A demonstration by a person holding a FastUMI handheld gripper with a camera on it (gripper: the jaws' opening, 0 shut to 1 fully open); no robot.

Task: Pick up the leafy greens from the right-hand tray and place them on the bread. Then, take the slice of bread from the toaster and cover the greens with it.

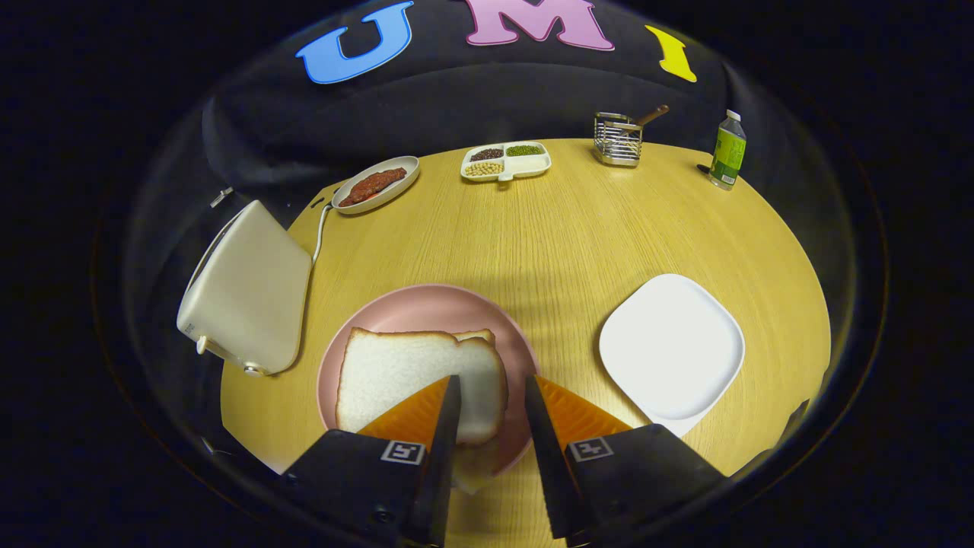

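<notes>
Wooden table seen under gripper, fingers parted, nothing held. Bread stacked on pink plate; white tray bare; toaster left. Greens hidden; top slice could be dragged askew if fingers are lowered.

one claw held above the bench, pointing fwd and angled down, two fingers parted w/ a clear gap between them, nothing gripped, tips level w/ each other, finger bodies widening back toward the cam
</notes>
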